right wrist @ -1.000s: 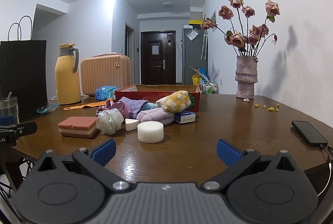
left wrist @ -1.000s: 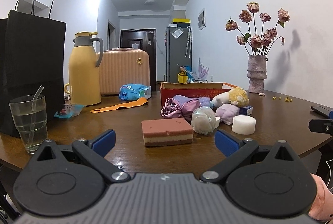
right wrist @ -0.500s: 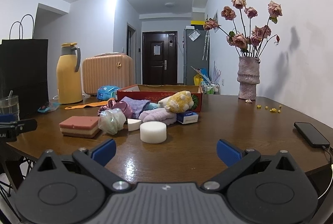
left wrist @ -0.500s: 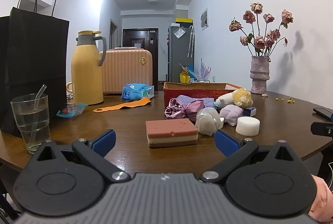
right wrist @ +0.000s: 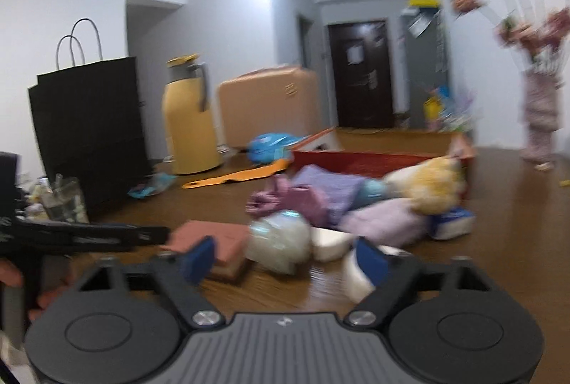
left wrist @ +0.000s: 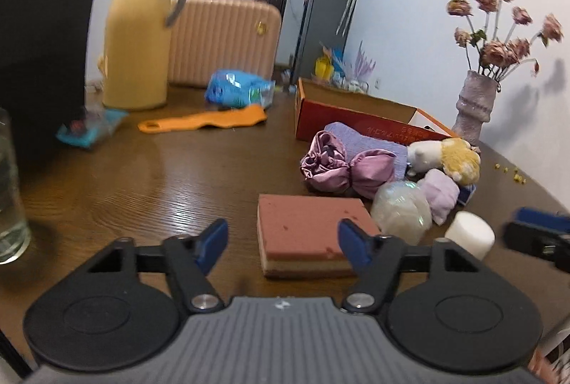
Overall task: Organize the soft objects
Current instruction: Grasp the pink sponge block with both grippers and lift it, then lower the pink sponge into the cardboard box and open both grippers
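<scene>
Both tongs have pushed in toward the pile since the earlier frame. Left tongs (left wrist: 283, 241) are closing, empty, with the pink layered sponge (left wrist: 306, 234) just ahead between the pads. It looks light and squashy; its long sides seem the best hold. Right tongs (right wrist: 283, 257) are closing too, empty, near the pale mesh ball (right wrist: 279, 241) and white foam puck (left wrist: 469, 234). The wooden table (left wrist: 171, 184) looks glossy, the room cluttered.
</scene>
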A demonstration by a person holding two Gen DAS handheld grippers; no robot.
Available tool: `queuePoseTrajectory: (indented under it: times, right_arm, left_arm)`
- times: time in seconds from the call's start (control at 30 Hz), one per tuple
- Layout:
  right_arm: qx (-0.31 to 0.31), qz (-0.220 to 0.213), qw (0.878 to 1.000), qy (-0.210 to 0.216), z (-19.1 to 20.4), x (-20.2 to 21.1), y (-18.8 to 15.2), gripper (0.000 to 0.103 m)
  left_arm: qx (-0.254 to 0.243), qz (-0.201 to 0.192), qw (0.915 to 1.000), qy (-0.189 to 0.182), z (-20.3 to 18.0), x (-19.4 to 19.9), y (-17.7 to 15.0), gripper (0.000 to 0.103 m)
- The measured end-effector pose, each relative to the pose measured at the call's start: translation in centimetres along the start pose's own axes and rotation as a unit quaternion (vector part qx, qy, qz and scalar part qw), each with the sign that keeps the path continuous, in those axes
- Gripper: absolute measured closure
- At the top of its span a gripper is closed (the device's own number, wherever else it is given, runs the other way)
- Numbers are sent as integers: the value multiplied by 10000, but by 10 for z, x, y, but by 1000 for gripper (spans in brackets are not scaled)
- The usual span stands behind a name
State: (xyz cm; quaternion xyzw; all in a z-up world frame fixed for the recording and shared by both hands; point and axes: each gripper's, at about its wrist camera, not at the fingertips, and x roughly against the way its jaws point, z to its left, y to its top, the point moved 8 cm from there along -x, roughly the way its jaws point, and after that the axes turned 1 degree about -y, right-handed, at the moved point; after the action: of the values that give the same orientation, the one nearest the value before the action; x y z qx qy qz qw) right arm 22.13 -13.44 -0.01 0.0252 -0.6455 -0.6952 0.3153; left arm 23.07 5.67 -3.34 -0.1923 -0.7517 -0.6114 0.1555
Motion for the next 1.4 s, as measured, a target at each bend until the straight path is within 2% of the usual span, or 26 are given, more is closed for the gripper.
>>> queuePoseTrajectory:
  times: [0.03,0.13,0.17,0.2,0.3,0.33,0.37,0.4,0.47,0.53,0.63,0.7,0.77,0.83,0.93,1.0,1.03,1.1,1.2,1.3,1.4]
  right_arm:
    - [-145,122,9997,173,4,-13,3,44]
    - [-571,579,9942,702,19,-56,3,54]
    - [-598,648,9930,789,25,-67,2,56]
    - [-603,726,9925,783,27,-78,0,56]
    - [-775,930,9902,703,27,-109,-4,58]
    - [-865,1001,9884,742,26,-117,-6,62]
    - [-980,1092,9860,788,25,-123,-9,66]
    - [-1084,1151,9834,887,26,-127,-11,71]
    - [-1109,1164,9824,949,27,-127,-11,72]
    - [-957,1069,9851,953,29,-117,-1,73]
    - [-814,542,9910,909,24,-94,37,73]
    - [-781,163,9934,827,10,-86,71,73]
    - [-726,-26,9946,740,-8,-87,102,74]
    - [-749,-74,9951,644,-30,-100,130,74]
    - [-762,-40,9963,391,-66,-131,171,74]
    - [-812,65,9964,234,-93,-161,193,74]
    - [-819,181,9963,164,-106,-180,201,74]
    - [-956,504,9941,25,-133,-226,209,74]
    - [-1307,1092,9854,-76,-172,-295,201,74]
    - [-1547,1527,9759,-199,-195,-359,187,74]
    - [-1601,1735,9713,-283,-205,-399,180,74]
  left_arm:
    - [128,106,9998,-64,5,-7,2,39]
    - [368,373,9982,-275,15,-22,7,43]
    - [435,473,9974,-315,17,-27,7,49]
    - [497,589,9964,-346,20,-32,7,55]
    - [683,828,9930,-487,25,-42,5,64]
    - [733,873,9918,-584,25,-42,6,67]
    - [783,923,9900,-727,24,-42,6,75]
    - [804,956,9897,-693,24,-42,7,75]
    - [739,905,9909,-661,21,-38,13,76]
    - [669,701,9928,-704,12,-27,29,76]
    - [551,266,9936,-947,-7,-18,69,76]
    - [461,57,9921,-1166,-23,-24,102,76]
    - [432,-3,9906,-1297,-38,-42,134,76]
    - [377,-103,9899,-1364,-54,-67,167,76]
    - [323,-2,9888,-1459,-75,-123,213,77]
    - [221,204,9881,-1506,-84,-170,236,77]
    - [335,425,9873,-1491,-82,-201,244,77]
    - [410,800,9852,-1458,-77,-260,252,77]
    - [495,1274,9839,-1147,-68,-332,249,77]
    - [84,1512,9858,-732,-65,-380,240,77]
    - [-105,1639,9853,-472,-57,-409,236,73]
